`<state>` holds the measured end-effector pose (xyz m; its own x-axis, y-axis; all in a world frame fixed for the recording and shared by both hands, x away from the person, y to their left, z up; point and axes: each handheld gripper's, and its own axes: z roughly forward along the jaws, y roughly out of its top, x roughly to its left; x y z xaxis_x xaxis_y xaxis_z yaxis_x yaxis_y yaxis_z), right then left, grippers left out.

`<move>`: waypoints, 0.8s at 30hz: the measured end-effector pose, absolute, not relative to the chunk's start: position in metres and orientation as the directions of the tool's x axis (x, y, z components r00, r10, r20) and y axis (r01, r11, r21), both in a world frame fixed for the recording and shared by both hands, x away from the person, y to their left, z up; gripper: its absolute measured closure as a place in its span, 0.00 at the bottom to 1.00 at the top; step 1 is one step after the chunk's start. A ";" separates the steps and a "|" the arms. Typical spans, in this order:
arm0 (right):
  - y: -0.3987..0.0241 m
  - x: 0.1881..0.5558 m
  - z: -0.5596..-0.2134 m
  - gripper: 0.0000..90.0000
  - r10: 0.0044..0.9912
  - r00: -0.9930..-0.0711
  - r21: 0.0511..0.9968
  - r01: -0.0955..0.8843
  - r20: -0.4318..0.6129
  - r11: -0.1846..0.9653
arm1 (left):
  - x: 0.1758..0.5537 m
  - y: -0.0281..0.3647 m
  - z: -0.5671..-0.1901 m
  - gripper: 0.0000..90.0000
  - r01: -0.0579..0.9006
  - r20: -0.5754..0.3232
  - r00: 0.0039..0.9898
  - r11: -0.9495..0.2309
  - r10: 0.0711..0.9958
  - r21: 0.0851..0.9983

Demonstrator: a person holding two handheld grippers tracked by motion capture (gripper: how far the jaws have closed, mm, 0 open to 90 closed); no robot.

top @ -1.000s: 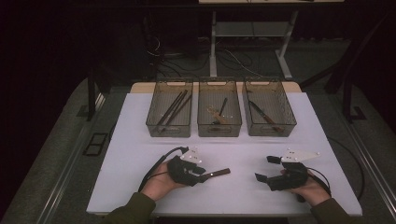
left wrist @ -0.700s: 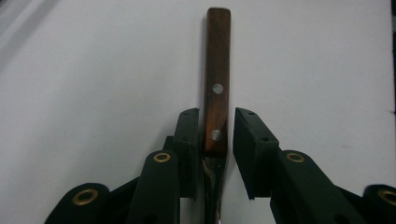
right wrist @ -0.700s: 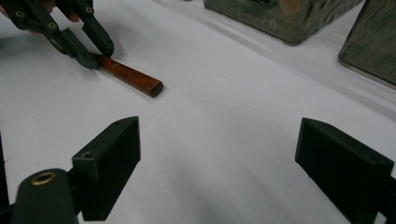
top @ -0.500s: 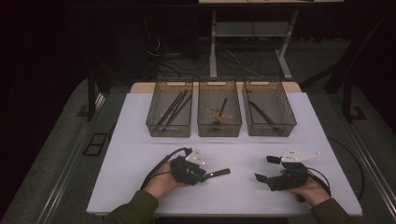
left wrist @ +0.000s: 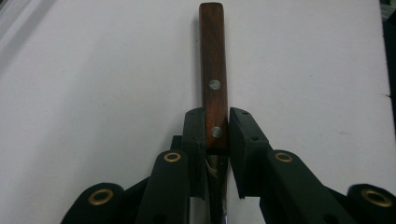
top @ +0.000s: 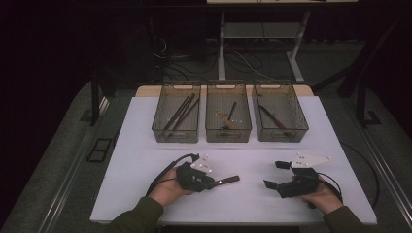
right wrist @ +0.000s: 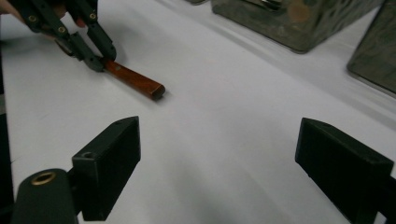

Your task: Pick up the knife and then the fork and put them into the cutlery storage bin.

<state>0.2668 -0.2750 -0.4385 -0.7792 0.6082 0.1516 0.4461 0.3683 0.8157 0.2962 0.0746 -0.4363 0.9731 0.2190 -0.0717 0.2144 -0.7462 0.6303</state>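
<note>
A utensil with a reddish-brown riveted wooden handle (left wrist: 212, 56) lies on the white table (top: 145, 165). My left gripper (left wrist: 216, 126) has just been closing, and both pads now press on the handle's near end. In the high view the left gripper (top: 214, 182) sits at the front centre-left, and the handle (top: 229, 180) sticks out to its right. The metal end is mostly hidden between the jaws. My right gripper (top: 275, 174) rests at the front right with its jaws wide apart and nothing between them. In its own view the right gripper (right wrist: 219, 144) faces the handle (right wrist: 135, 80) and the left gripper (right wrist: 100, 60).
Three translucent bins stand in a row at the back of the table: left (top: 175, 135), middle (top: 228, 135), right (top: 282, 135). Each holds long dark or wooden utensils. A cable loops behind each gripper. Bare white table lies between the grippers and the bins.
The left gripper's jaws have drawn in slightly on the wooden handle. Neither hand has moved.
</note>
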 end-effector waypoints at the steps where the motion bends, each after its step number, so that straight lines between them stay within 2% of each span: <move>1: -0.273 0.267 -0.437 0.16 0.599 -0.787 0.810 0.443 0.147 0.384 | 0.296 0.075 -0.434 0.86 0.211 -0.075 0.974 -0.746 0.213 0.632; 7: -0.259 0.268 -0.429 0.16 0.525 -0.841 0.808 0.396 0.129 0.435 | 0.294 0.076 -0.425 0.86 0.213 -0.096 0.975 -0.727 0.200 0.653; 13: -0.238 0.273 -0.417 0.16 0.428 -0.897 0.805 0.336 0.115 0.489 | 0.288 0.067 -0.415 0.86 0.171 -0.085 0.984 -0.731 0.154 0.661; 18: -0.219 0.280 -0.409 0.16 0.349 -0.929 0.782 0.308 0.125 0.541 | 0.289 0.057 -0.408 0.86 0.099 -0.041 0.995 -0.755 0.095 0.648; 20: -0.211 0.282 -0.409 0.17 0.315 -0.939 0.768 0.303 0.139 0.565 | 0.289 0.051 -0.407 0.86 0.106 -0.055 0.994 -0.745 0.094 0.659; 24: -0.198 0.287 -0.412 0.26 0.267 -0.956 0.742 0.268 0.124 0.615 | 0.290 0.044 -0.403 0.86 0.081 -0.056 0.997 -0.754 0.059 0.652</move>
<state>0.2867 -0.1979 -0.4124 -0.9556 0.2673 0.1241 0.2683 0.6149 0.7415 0.2899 0.0440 -0.4030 0.9967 0.0590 -0.0557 0.0810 -0.7541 0.6517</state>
